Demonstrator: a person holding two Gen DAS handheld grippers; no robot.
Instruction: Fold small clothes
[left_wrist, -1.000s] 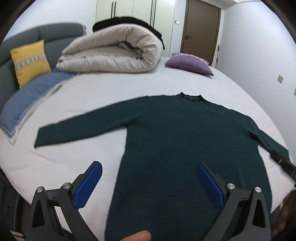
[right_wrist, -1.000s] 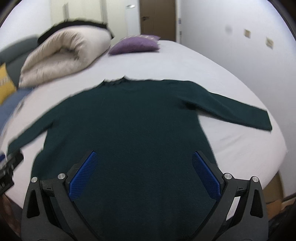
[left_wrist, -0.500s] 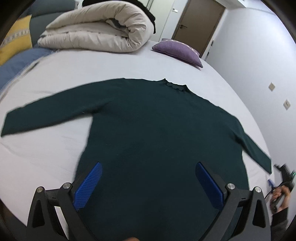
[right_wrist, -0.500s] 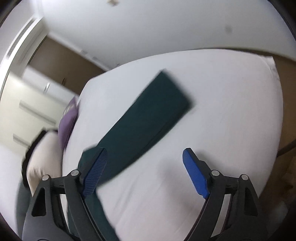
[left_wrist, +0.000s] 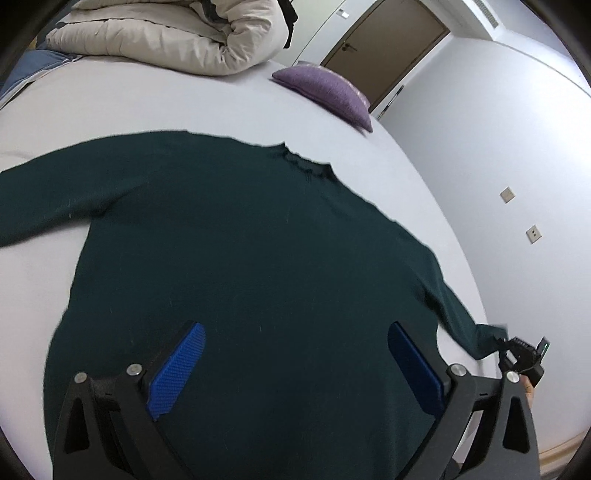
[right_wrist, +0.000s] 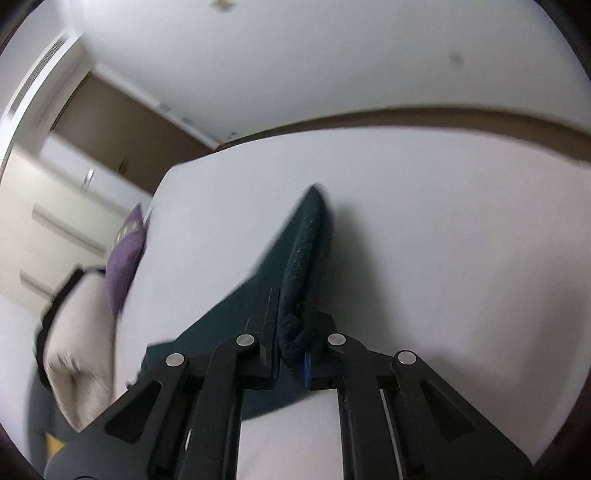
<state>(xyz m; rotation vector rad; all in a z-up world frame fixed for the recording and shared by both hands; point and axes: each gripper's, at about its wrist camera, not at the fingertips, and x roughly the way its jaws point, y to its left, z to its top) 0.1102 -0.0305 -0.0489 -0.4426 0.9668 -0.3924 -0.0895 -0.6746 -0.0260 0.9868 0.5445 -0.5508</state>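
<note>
A dark green long-sleeved sweater lies flat on the white bed, collar at the far side. My left gripper is open and empty, hovering over the sweater's lower body. My right gripper is shut on the cuff of the sweater's right sleeve. It also shows in the left wrist view at the bed's right edge, at the sleeve's end.
A rolled cream duvet and a purple pillow lie at the far side of the bed. A brown door and white wall with sockets stand to the right. The bed edge is close by the right gripper.
My right gripper swung from over the sweater's body to the right sleeve cuff and shut on it. My left gripper moved forward and right over the sweater, still open.
</note>
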